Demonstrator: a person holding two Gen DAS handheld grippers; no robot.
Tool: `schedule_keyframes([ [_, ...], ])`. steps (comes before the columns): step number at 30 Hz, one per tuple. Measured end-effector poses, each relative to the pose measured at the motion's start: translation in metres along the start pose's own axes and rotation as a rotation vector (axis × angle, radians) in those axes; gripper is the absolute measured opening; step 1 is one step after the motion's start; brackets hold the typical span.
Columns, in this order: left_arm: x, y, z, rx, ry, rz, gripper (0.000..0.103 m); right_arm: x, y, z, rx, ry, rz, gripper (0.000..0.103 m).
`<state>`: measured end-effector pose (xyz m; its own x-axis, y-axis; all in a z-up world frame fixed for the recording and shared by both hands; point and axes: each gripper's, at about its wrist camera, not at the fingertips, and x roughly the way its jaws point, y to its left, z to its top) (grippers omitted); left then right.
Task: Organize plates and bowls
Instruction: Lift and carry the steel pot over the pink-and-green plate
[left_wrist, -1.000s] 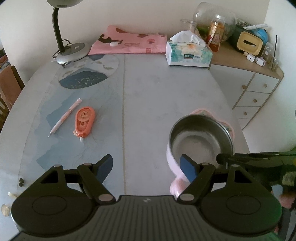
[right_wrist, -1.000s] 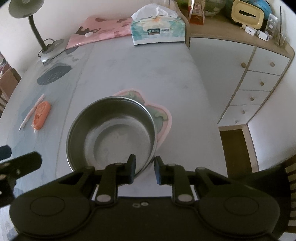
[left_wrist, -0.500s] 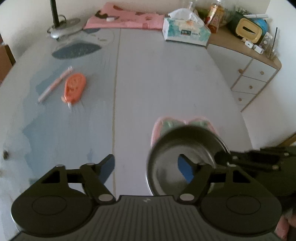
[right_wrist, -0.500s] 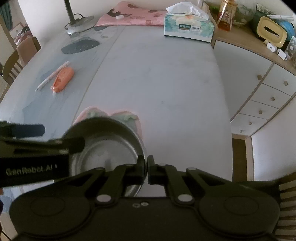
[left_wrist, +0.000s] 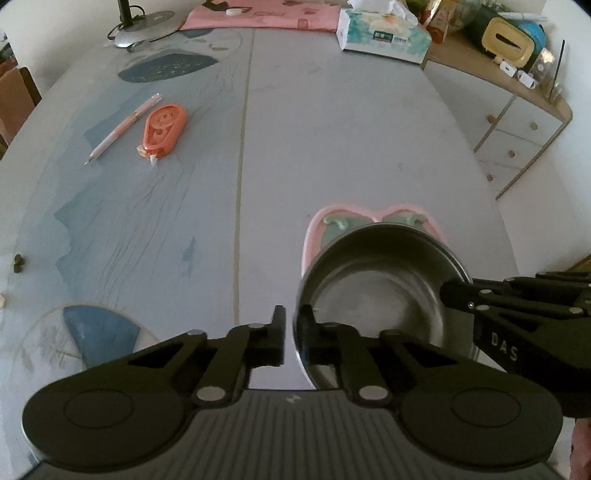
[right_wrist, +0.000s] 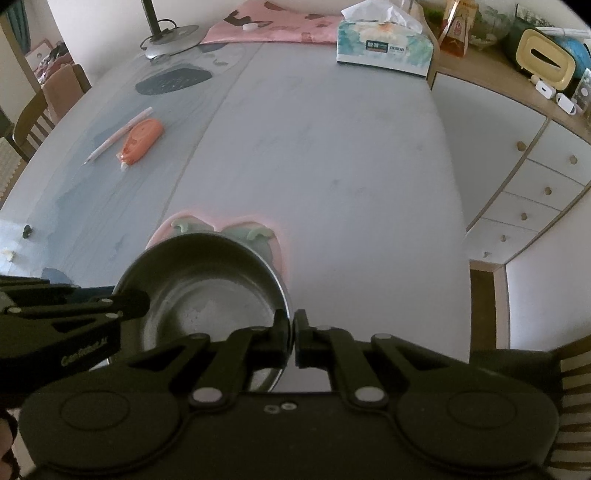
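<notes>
One round stainless-steel bowl (left_wrist: 380, 291). One pink heart-shaped plate (left_wrist: 314, 229). One orange plastic correction-tape dispenser (left_wrist: 162, 129). One slim pink pen (left_wrist: 123, 127). One teal patterned tissue box (left_wrist: 384, 35). One grey round-based desk lamp (left_wrist: 144, 27). One folded pink cloth (left_wrist: 266, 16). Two black grippers, left (left_wrist: 289, 334) and right (right_wrist: 293, 338).

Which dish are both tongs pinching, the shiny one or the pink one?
The shiny metal bowl. The left tongs and right tongs each pinch its rim on opposite sides. The pink plate behind it lies flat on the table, untouched.
</notes>
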<state>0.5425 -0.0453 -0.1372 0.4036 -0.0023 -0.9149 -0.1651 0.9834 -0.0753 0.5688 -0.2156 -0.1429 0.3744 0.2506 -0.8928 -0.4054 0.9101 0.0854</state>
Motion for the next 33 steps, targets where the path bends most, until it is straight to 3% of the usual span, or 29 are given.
schedule_keyframes([
  [12, -0.042, 0.001, -0.024, 0.024, -0.005, 0.028, 0.003, -0.03, 0.023, -0.018, -0.014, 0.004, -0.008, 0.004],
  [24, -0.138, 0.005, -0.055, 0.056, -0.1, 0.023, 0.003, -0.12, 0.055, -0.041, -0.004, -0.081, -0.047, 0.005],
  [33, -0.206, 0.031, -0.103, 0.06, -0.139, 0.021, 0.003, -0.185, 0.098, -0.078, -0.015, -0.149, -0.065, 0.005],
])
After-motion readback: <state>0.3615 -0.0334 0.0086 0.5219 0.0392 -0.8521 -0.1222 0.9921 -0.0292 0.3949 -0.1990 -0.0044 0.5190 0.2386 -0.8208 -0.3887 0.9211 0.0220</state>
